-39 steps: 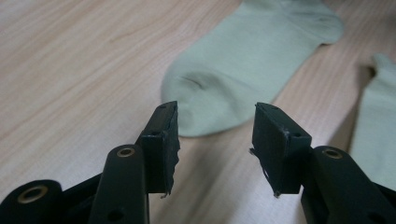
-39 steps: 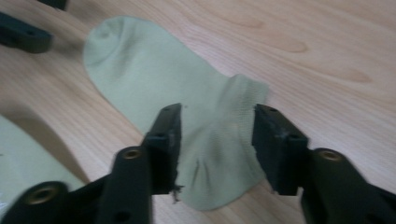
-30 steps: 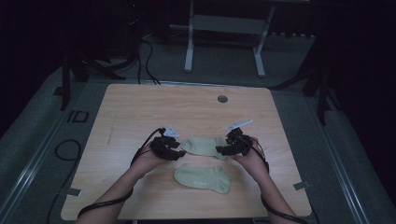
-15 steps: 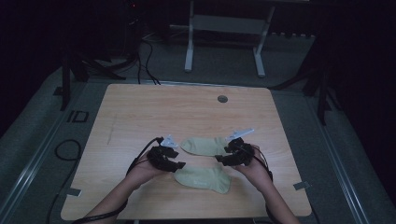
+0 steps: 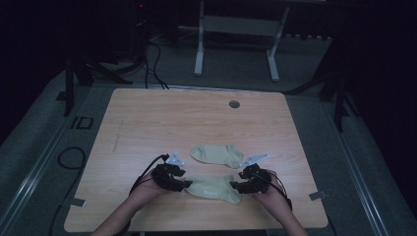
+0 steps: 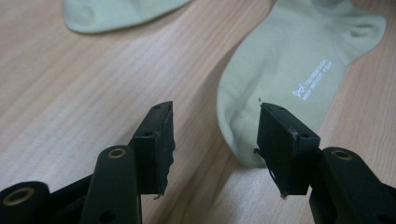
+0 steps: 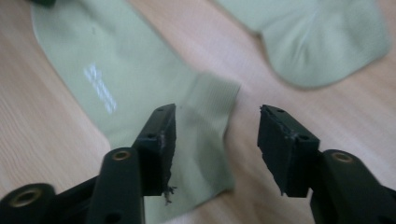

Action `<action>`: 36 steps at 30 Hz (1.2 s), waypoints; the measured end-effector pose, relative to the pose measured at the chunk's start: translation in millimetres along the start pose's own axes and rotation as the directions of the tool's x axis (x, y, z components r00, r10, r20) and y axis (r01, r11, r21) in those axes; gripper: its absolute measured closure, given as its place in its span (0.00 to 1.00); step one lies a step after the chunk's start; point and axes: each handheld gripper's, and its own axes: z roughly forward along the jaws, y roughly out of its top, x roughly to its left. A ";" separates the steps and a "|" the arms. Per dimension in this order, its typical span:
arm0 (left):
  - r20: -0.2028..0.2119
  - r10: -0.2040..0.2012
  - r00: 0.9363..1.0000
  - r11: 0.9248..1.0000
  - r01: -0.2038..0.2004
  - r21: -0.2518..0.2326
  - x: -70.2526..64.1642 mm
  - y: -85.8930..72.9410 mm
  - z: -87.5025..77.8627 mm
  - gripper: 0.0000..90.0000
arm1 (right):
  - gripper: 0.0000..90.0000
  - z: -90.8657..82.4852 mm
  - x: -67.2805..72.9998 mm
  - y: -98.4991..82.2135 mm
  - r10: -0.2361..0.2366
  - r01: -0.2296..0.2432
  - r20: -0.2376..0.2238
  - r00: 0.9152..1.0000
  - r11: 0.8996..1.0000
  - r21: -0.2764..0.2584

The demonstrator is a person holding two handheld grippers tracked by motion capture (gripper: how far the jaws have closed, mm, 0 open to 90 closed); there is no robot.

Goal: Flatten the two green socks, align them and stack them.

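Hovered at either end of the near sock point(image 5: 212, 187); left gripper point(image 5: 183, 185) parted at its toe, gripping nothing; right gripper point(image 5: 238, 187), just narrowing, gaped over its cuff.

In the left gripper view the farther sock point(image 6: 112, 14) is cut off by the top edge beyond the jaws, and the small white print on the near sock point(image 6: 299, 65), ahead of the right-hand jaw, is unreadable.
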 end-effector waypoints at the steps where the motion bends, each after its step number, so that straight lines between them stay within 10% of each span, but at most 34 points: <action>1: -0.003 0.002 1.000 1.000 -0.002 0.007 -0.5 -0.8 0.9 0.54 | 0.54 1.1 0.2 -2.2 0.002 -0.003 0.016 1.000 1.000 0.009; 11: -0.021 0.028 0.999 0.999 -0.028 0.018 -5.9 -1.8 7.2 0.66 | 0.65 5.7 2.6 -13.6 -0.023 0.021 0.058 0.998 0.999 0.036; 17: -0.003 0.041 0.999 0.999 -0.041 0.024 -9.7 -1.8 7.8 0.97 | 0.91 5.9 8.5 -13.9 -0.052 0.050 0.060 0.997 0.998 0.031; 30: 0.011 0.029 1.000 1.000 -0.029 -0.013 -7.5 17.7 -16.9 0.98 | 0.94 -27.2 8.9 1.6 -0.052 0.056 0.084 0.995 0.998 -0.040; 36: -0.006 0.035 0.999 0.999 -0.035 -0.025 7.4 50.9 -26.9 0.98 | 0.94 -46.2 -9.4 26.7 -0.036 0.046 0.115 0.993 0.995 -0.086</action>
